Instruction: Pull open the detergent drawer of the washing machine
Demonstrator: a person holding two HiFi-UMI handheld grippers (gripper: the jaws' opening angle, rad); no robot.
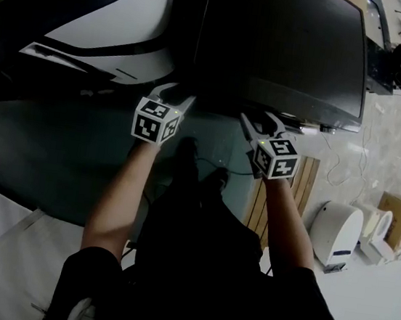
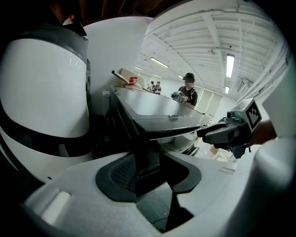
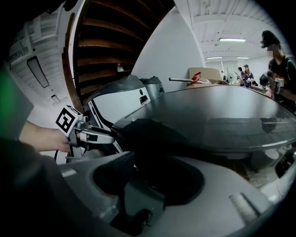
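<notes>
A dark washing machine point(image 1: 282, 42) stands in front of me, its flat top reaching away from its front edge point(image 2: 171, 122). No detergent drawer shows apart from the dark front. My left gripper point(image 1: 178, 95) is open at the machine's front left corner, and that corner lies just ahead of its parted jaws with nothing pressed between them. At the front edge further right, my right gripper point(image 1: 263, 120) also stands open, its jaws either side of the dark edge point(image 3: 152, 134). Each gripper shows in the other's view: the right gripper point(image 2: 206, 134) and the left gripper point(image 3: 110, 137).
A white and black rounded machine point(image 1: 110, 12) stands close on the left. On the floor at the right are a wooden pallet point(image 1: 303, 184), a white appliance point(image 1: 337, 232), a cardboard box point(image 1: 398, 218) and loose cables. A person point(image 2: 188, 91) stands far behind the machine.
</notes>
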